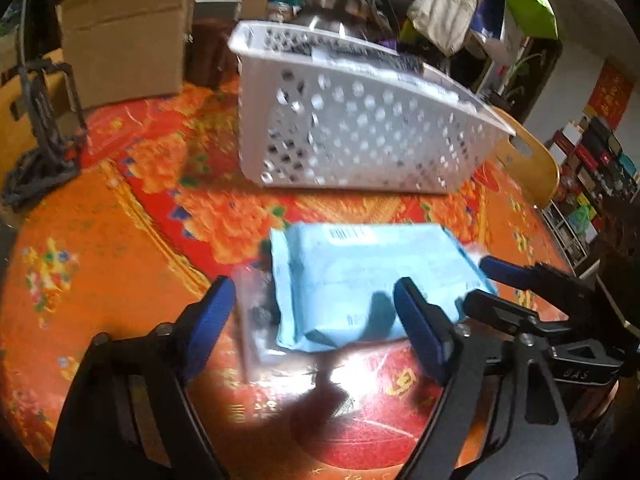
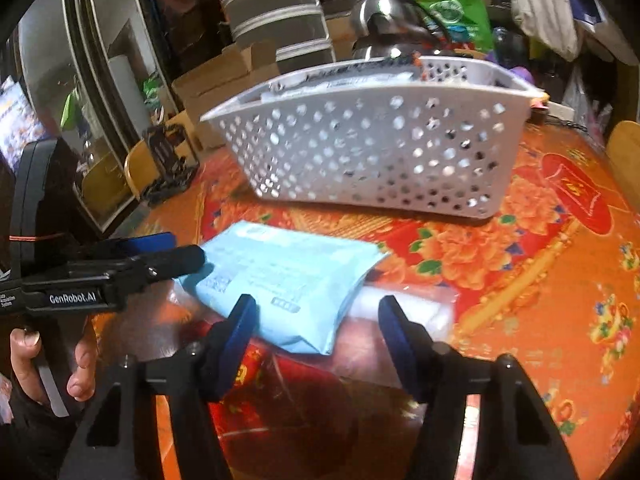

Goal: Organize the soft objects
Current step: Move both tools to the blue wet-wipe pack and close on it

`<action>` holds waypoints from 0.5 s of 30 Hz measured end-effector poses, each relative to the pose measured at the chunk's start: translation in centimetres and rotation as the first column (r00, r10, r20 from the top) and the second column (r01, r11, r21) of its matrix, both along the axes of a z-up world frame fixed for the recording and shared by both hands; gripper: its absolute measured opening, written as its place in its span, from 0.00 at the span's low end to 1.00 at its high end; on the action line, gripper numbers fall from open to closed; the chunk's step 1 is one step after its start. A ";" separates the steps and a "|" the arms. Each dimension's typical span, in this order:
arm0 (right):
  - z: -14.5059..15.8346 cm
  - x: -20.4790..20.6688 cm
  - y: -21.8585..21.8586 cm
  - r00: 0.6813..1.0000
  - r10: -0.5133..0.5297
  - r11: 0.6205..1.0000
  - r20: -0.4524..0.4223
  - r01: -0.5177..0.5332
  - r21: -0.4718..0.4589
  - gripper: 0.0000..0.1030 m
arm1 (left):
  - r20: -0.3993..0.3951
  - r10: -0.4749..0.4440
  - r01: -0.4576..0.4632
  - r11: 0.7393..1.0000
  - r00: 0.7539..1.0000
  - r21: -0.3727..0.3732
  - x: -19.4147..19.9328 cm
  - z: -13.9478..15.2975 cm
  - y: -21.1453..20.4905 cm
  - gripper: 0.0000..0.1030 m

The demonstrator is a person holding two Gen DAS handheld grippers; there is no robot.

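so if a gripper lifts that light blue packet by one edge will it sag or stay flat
The light blue packet looks puffy and soft, so it will probably sag from one edge. Its glossy wrap may slip between the pads. It lies partly on a clear bag, which could drag along.

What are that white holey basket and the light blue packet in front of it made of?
The white basket looks like moulded plastic, matte: thin, even walls punched with regular round holes. The light blue packet seems a soft plastic-film pouch, slightly glossy: it sags, creases, and carries a printed barcode. Its contents cannot be seen.
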State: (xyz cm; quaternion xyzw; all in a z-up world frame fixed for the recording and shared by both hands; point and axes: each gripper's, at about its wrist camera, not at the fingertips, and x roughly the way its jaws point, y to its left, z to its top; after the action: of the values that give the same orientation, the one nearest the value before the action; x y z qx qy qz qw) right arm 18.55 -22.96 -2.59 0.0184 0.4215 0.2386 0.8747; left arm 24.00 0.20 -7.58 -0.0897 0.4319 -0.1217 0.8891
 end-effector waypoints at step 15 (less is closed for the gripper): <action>-2.0 1.0 1.8 0.996 0.066 0.998 -0.061 -0.066 0.010 0.43 | 0.018 -0.090 0.090 0.995 0.996 0.033 -0.5 -1.4 -2.7 0.56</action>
State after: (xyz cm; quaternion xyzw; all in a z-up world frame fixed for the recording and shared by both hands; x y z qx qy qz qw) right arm 19.55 -21.20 -4.60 0.0151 0.4474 0.2682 0.8530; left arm 23.49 -2.52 -8.97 -0.0549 0.4287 -0.1556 0.8882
